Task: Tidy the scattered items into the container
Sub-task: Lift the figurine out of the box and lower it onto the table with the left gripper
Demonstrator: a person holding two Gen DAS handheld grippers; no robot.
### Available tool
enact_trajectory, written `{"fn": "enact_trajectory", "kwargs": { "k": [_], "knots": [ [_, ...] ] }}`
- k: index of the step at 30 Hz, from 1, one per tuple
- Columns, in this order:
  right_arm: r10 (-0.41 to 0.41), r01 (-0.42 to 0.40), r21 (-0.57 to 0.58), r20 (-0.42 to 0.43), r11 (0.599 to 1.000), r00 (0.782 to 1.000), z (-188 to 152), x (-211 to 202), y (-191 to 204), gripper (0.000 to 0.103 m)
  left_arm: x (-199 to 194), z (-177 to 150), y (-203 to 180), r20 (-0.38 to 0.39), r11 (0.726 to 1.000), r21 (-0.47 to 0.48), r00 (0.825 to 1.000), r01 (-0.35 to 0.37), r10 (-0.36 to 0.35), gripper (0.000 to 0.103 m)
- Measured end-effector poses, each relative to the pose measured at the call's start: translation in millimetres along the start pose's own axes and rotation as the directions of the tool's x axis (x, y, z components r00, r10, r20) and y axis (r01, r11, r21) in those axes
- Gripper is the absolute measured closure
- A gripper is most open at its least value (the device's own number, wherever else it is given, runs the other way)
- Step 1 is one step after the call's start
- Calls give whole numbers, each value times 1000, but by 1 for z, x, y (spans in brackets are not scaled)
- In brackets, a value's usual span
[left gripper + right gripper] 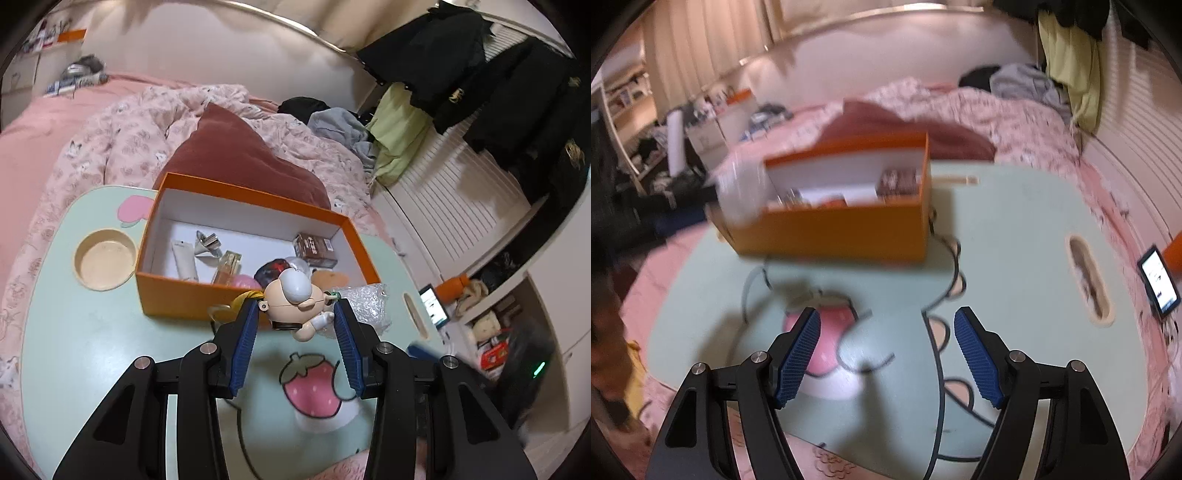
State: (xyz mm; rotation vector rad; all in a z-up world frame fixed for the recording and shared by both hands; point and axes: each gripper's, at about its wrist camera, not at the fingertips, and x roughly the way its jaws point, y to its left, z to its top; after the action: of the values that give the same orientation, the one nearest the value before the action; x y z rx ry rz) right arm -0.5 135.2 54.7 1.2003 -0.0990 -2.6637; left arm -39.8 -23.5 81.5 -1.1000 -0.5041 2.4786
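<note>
A: The left hand-held gripper (295, 314) is clamping a small cartoon figurine (295, 302) between its 2 blue pads, 1 pad on each side of the body. The figurine is hanging in the air just in front of the near wall of the orange box (177, 295).

B: And the right hand-held gripper (886, 332)?

A: Its jaws are standing apart with nothing between them, over the mint-green counter (1015, 229). That view is blurred, so I am not reading more from it.

B: So the step in hand looks like carrying the figurine into the box. How should it go?

A: I am judging that the figurine needs lifting clear of the near wall first, then easing forward over a bare patch of the white floor. Inside, a white tube (184, 258), a perfume bottle (227, 267), a brown carton (316, 249) and a dark round item (271, 271) are already lying there, so the free middle seems the best landing spot.

B: Any risk?

A: The figurine is rounded, so it may be slipping if the grip loosens early. Crinkled clear plastic (364, 301) is sitting just beside the box's near right corner, and brushing it could nudge it off the counter.
</note>
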Motion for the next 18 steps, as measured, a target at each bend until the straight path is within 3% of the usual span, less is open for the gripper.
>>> {"fn": "enact_trajectory", "kwargs": {
  "k": [3, 7, 12, 13, 14, 15, 18],
  "knots": [
    [112, -113, 22, 57, 993, 992, 16, -20, -2, 27, -2, -9, -2, -1, 1000, 11, 1000, 16, -16, 60],
    [346, -346, 52, 9, 937, 938, 38, -19, 6, 27, 3, -12, -6, -21, 997, 5, 996, 81, -81, 60],
    [385, -385, 45, 13, 922, 923, 51, -13, 18, 32, 1, -13, -9, -37, 991, 7, 990, 136, -135, 60],
    [406, -406, 53, 13, 912, 914, 51, -13, 17, 41, 1, -13, -9, -37, 991, 8, 990, 135, -134, 60],
    [432, -432, 61, 8, 900, 902, 52, -13, 17, 61, 0, -13, -7, -36, 991, 3, 990, 137, -136, 60],
    [447, -446, 63, -1, 893, 895, 49, -14, 14, 75, 1, -13, -7, -34, 991, -3, 990, 135, -135, 60],
    [453, -451, 56, -32, 891, 891, 43, -10, 16, 77, 1, -13, -3, -30, 990, -18, 990, 139, -139, 60]
  ]
}}
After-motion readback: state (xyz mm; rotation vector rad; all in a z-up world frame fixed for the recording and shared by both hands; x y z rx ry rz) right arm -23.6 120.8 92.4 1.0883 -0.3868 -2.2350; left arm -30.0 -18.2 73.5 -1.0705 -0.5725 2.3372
